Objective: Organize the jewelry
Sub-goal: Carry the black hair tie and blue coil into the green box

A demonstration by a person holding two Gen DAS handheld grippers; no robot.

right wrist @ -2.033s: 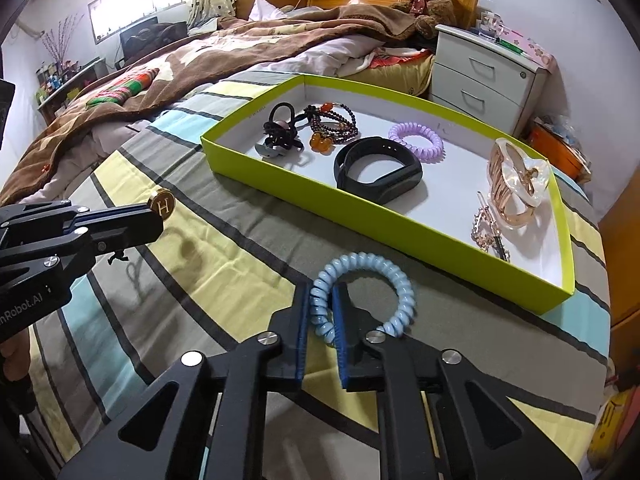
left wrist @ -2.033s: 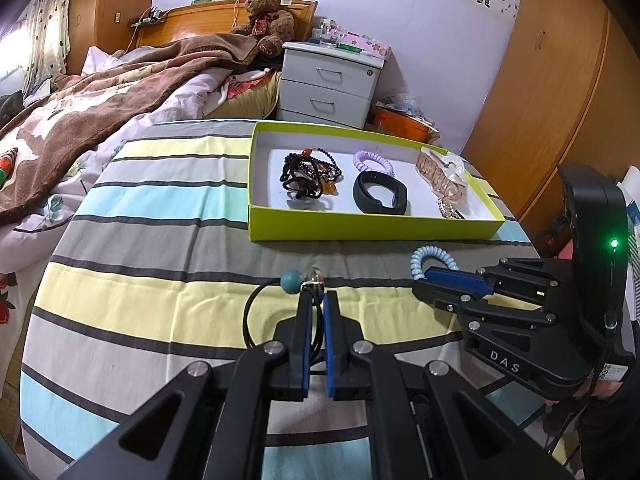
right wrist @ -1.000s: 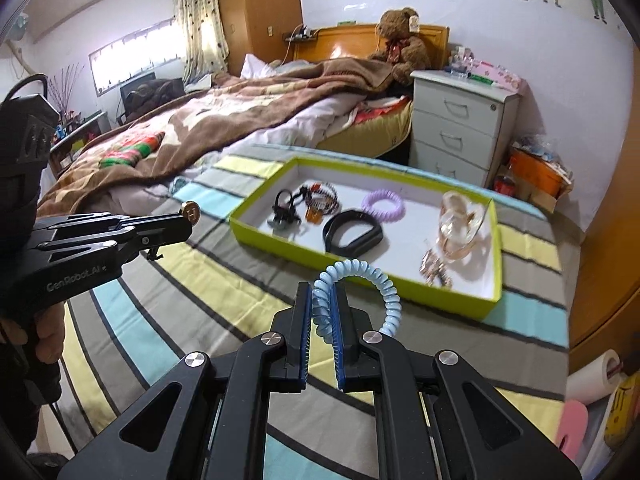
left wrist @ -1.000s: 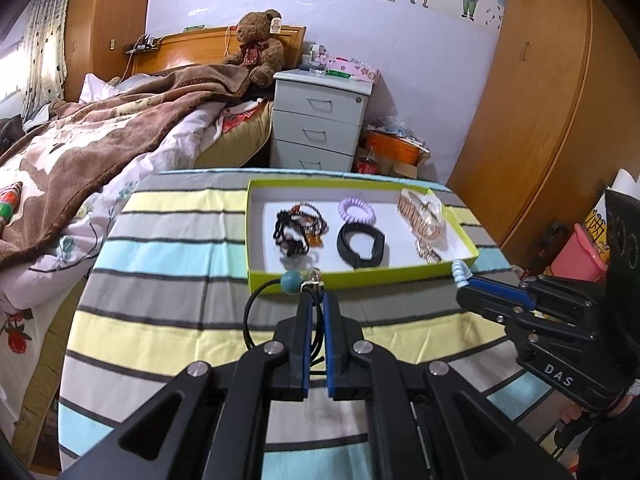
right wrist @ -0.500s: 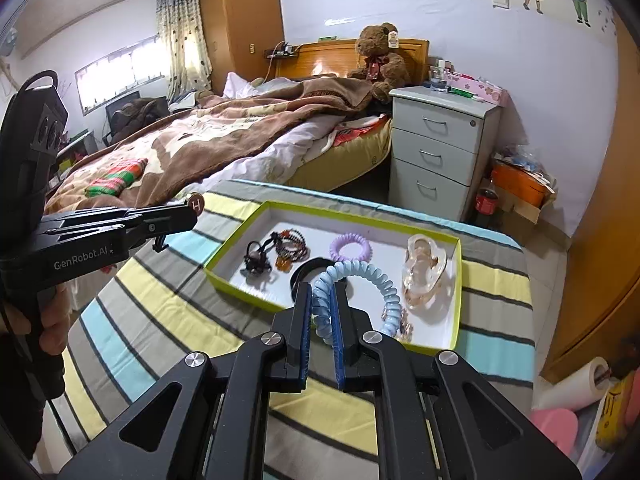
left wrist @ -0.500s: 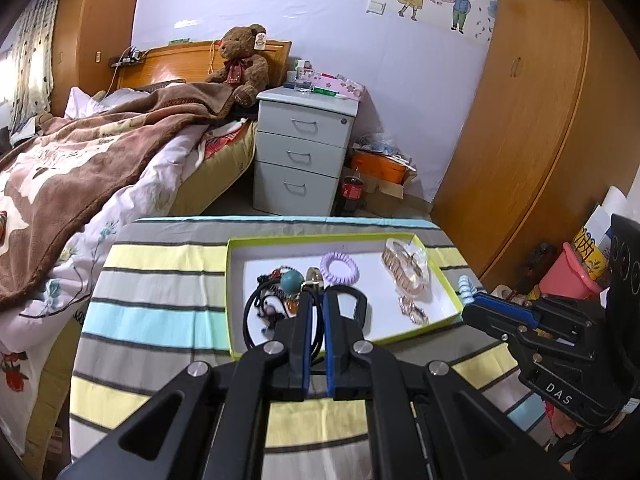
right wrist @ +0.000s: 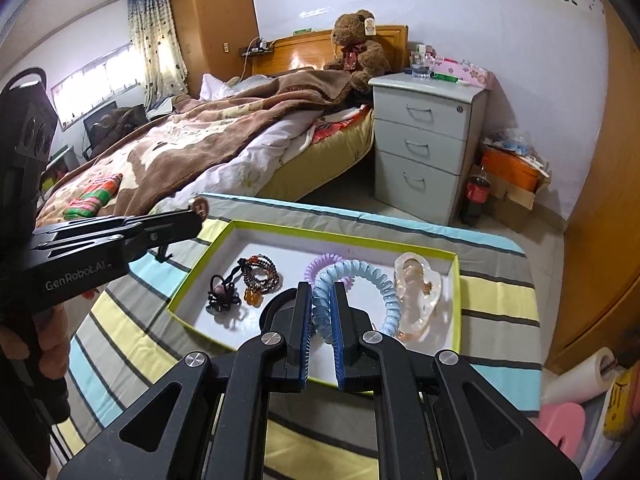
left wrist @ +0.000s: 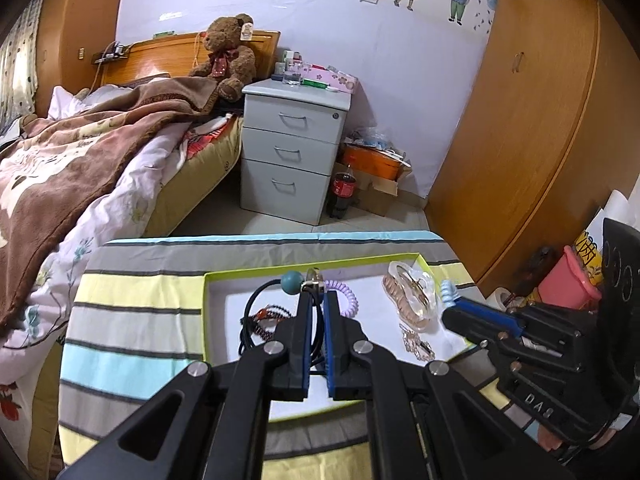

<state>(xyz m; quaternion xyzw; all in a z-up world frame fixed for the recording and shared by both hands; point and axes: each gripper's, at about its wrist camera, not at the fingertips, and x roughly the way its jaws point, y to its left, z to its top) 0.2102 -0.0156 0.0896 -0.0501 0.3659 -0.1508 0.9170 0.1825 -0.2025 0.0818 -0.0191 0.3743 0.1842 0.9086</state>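
striped tablecloth [right wrist: 496, 304] in grey, yellow and pale blue spreads under everything, and on it sits the lime-green tray [right wrist: 456, 300] with its white floor. inside the tray: a clear, rose-gold claw clip [right wrist: 416, 292] at the right end, a lilac spiral band [right wrist: 316, 265] at the back, a beaded bracelet [right wrist: 262, 274] with amber drops, a black hair tie [right wrist: 222, 298] at the left. the right gripper [right wrist: 322, 312] is clamped on a pale blue coil hair tie [right wrist: 372, 280], the loop hanging over the tray's middle. the left gripper [left wrist: 316, 312] pinches a black elastic hair tie [left wrist: 250, 312] with a teal bead [left wrist: 291, 282] and a gold charm, held above the tray's left half. writing now: "genrobot.ai" on the left gripper's side, "das" seen upside down on the right one, and an "h" on the gold charm [right wrist: 199, 208].
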